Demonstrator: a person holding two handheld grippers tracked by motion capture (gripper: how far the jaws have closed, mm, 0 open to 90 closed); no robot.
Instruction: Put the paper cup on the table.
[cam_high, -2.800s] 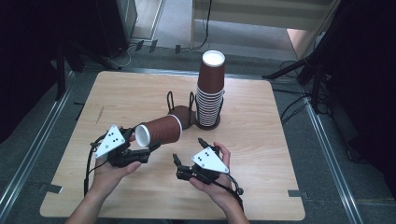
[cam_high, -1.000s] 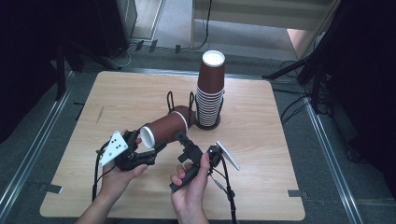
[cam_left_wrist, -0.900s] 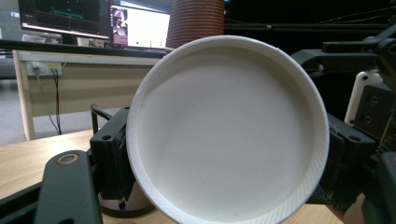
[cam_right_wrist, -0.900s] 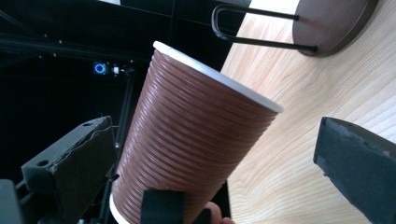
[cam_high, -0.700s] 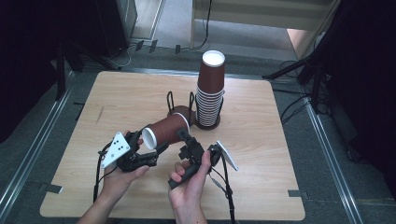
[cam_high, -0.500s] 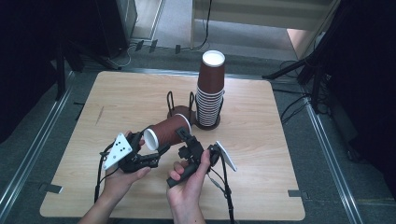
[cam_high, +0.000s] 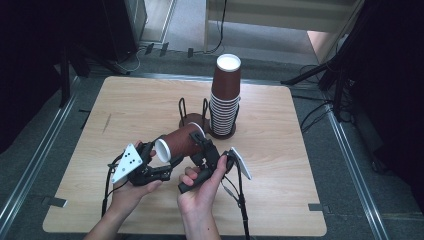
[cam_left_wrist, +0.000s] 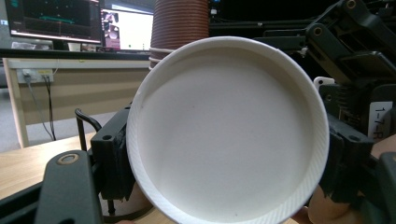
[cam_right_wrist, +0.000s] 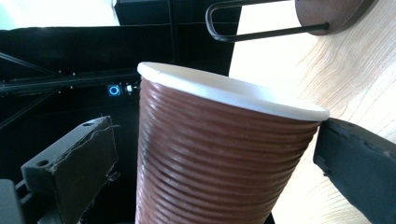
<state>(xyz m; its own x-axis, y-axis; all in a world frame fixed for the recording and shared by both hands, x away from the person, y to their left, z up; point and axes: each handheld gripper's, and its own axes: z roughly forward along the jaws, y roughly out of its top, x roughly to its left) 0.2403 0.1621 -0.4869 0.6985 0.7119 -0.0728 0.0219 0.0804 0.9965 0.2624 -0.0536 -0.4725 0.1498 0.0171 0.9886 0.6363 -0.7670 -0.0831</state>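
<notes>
Lab or test room, bare wooden table (cam_high: 125, 107) on a grey floor with metal rails (cam_high: 37, 160), dark stands (cam_high: 340, 70) and trailing cables around, computer monitors (cam_left_wrist: 51, 21) on a desk behind.

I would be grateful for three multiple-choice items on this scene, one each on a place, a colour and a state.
1. Where does the stack of cups stand?
A. on the holder, behind the held cup
B. on the floor
C. at the table's near edge

2. What colour is the held cup outside?
A. blue
B. brown
C. green

3. How does the held cup lie?
A. upright
B. upside down on the table
C. on its side in the air, above the table

Answers: 1 A, the high view shows the stack on the dark base past the hands. 2 B, its ribbed wall is brown, inside white. 3 C, the left gripper holds its rim, mouth toward the person.
</notes>
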